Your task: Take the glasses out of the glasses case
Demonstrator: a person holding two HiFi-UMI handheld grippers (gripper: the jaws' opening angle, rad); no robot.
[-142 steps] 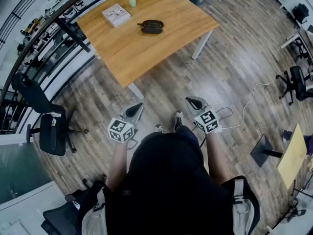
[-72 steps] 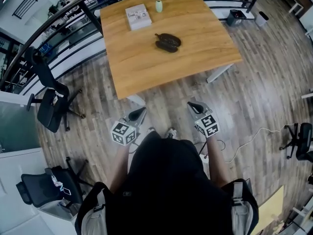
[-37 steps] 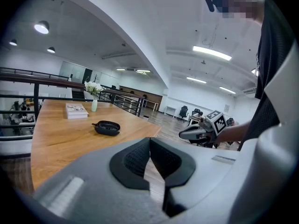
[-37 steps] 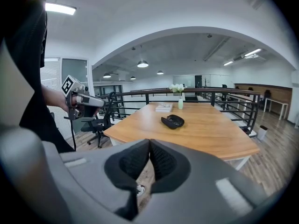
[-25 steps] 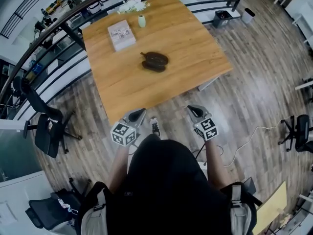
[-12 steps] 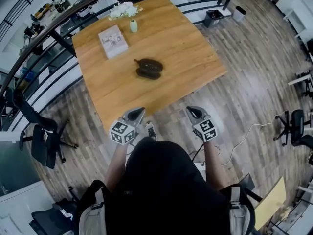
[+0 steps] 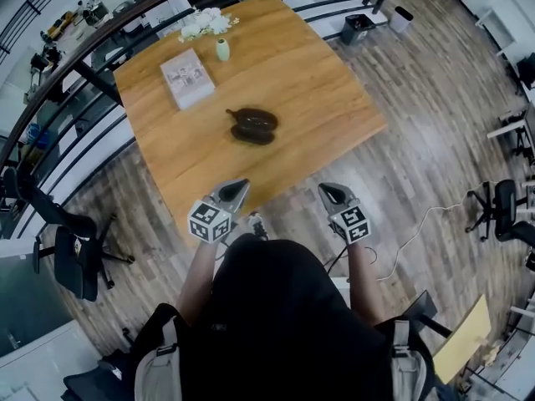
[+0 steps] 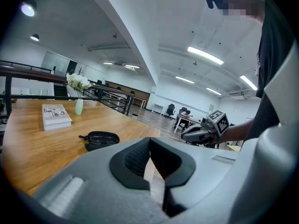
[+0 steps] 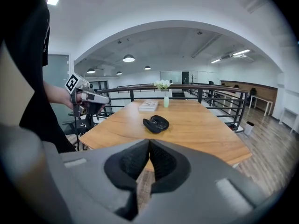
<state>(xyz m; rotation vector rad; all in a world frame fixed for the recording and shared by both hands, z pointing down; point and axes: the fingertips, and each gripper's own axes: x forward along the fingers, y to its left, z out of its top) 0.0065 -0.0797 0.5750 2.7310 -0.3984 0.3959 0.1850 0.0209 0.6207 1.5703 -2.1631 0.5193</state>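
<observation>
The worktop is smooth satin wood, the glasses case dark and faintly glossy, the floor grey-brown wooden planks.

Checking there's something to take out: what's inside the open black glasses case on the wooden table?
A pair of thin-framed glasses lies in the open black glasses case. What lies beneath them is covered.

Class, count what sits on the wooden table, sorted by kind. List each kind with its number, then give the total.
Glasses case: 1
Glasses: 1
Book: 1
Vase: 1
Bunch of white flowers: 1
Total: 5
</observation>
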